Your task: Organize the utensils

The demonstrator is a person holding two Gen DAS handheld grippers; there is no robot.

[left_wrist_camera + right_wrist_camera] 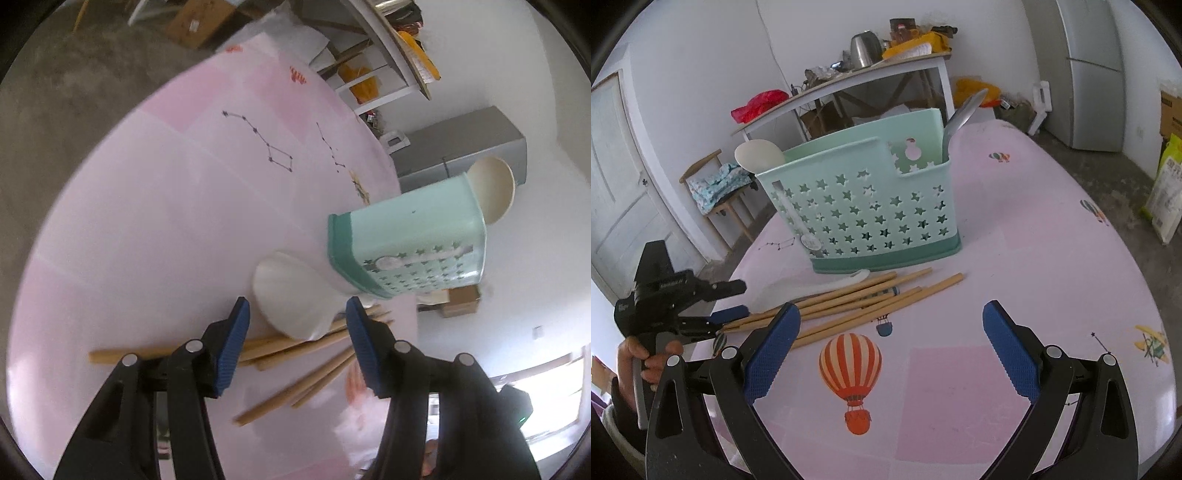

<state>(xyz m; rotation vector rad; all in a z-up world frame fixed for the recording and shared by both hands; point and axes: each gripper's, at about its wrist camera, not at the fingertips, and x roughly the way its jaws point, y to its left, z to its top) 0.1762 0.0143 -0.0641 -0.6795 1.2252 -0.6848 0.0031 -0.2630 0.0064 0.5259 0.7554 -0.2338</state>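
A mint-green star-pierced utensil caddy (864, 206) stands on the pink tablecloth, holding a white spoon (757, 155) and a metal spoon (960, 114). In front of it lie several wooden chopsticks (849, 302) and another white spoon (812, 288). My left gripper (299, 332) is open, low over that white spoon (291, 299) and the chopsticks (295, 350); the spoon's bowl lies between the blue pads, untouched. Beyond it stands the caddy (410, 243). The right wrist view shows the left gripper (737, 301) at the chopsticks' left ends. My right gripper (890, 347) is wide open and holds nothing, above the cloth.
The table (1034, 240) carries a pink cloth printed with balloons (851, 369). A person's hand (646, 354) holds the left gripper at the table's left edge. Behind stand a side table with a kettle (864, 48), a wooden chair (716, 184), a door and a grey fridge (1097, 81).
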